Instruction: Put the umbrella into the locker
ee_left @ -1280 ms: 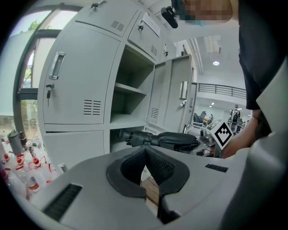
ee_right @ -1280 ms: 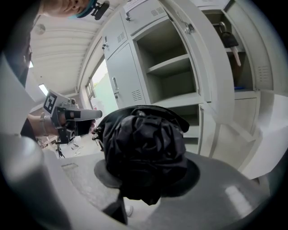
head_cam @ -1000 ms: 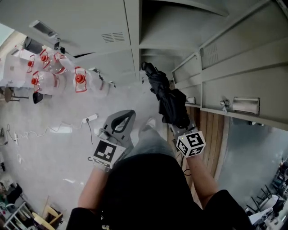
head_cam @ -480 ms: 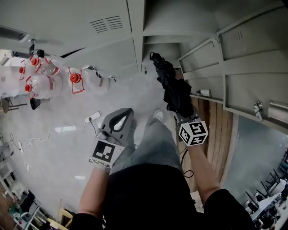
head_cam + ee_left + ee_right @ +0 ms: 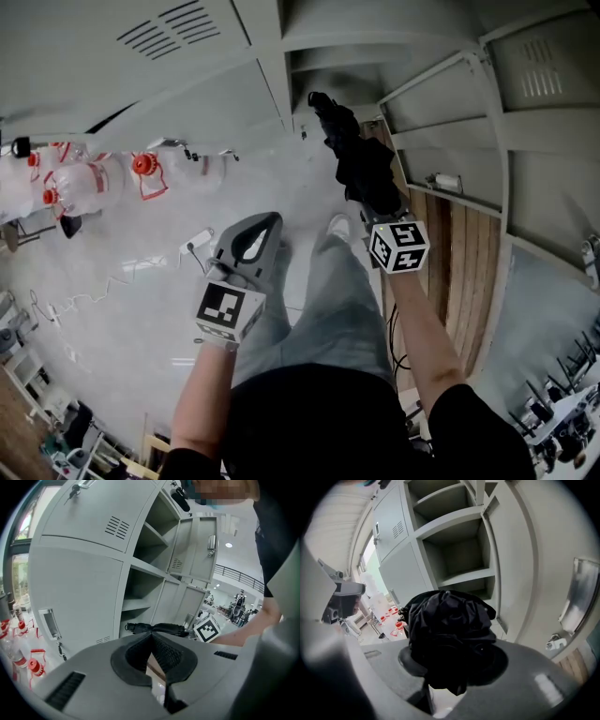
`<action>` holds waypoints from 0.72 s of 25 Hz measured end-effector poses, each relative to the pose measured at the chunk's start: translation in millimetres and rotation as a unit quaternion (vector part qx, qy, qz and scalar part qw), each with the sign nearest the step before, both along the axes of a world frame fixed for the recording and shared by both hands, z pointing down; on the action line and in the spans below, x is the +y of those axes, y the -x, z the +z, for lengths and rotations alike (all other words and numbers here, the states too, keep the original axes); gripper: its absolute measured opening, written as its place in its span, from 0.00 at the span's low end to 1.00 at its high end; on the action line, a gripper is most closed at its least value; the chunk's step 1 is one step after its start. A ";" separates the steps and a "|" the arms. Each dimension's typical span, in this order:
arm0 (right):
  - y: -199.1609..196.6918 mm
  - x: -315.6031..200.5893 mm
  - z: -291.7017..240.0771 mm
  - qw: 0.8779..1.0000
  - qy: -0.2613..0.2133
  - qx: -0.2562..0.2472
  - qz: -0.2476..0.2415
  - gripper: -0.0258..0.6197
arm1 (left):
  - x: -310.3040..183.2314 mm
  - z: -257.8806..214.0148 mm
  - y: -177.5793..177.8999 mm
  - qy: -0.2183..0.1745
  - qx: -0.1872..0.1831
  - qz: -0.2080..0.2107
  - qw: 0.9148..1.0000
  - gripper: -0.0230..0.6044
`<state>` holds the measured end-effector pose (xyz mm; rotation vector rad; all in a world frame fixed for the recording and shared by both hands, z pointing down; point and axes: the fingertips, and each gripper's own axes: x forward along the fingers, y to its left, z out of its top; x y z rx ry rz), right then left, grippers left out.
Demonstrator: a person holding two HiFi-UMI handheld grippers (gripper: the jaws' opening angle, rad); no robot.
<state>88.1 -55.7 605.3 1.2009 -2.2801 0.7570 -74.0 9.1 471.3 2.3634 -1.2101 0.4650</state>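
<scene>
Umbrella (image 5: 356, 164), black and folded, sits at upper centre of the head view. It is clamped by its lower end in the right gripper (image 5: 384, 217), and its tip points toward the open locker (image 5: 361, 80) at the top of the frame. In the right gripper view its bunched fabric fills the space between the jaws, with bare grey shelves behind it.

A pale grey floor (image 5: 131, 281) fills the left half of the head view. Bottles (image 5: 80, 178) with red caps stand at the left edge, and a white power strip (image 5: 195, 244) with its cable lies near them. Open doors (image 5: 450, 131) hang at upper right above a wood panel (image 5: 469, 272).

Both forearms reach forward from the bottom of the frame. The left gripper (image 5: 262, 230) hangs over the floor, left of the umbrella and apart from it, with its jaws pressed together on nothing.
</scene>
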 end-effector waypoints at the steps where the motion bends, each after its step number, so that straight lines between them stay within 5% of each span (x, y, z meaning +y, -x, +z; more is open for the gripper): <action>1: 0.1 -4.8 6.5 1.000 0.002 0.000 0.004 0.30 | -0.2 5.2 -0.7 0.002 0.000 0.001 1.000 0.06; 18: 23.7 -88.8 82.7 0.999 0.021 0.022 0.016 0.30 | -0.4 47.6 1.1 0.040 0.008 -0.011 0.999 0.05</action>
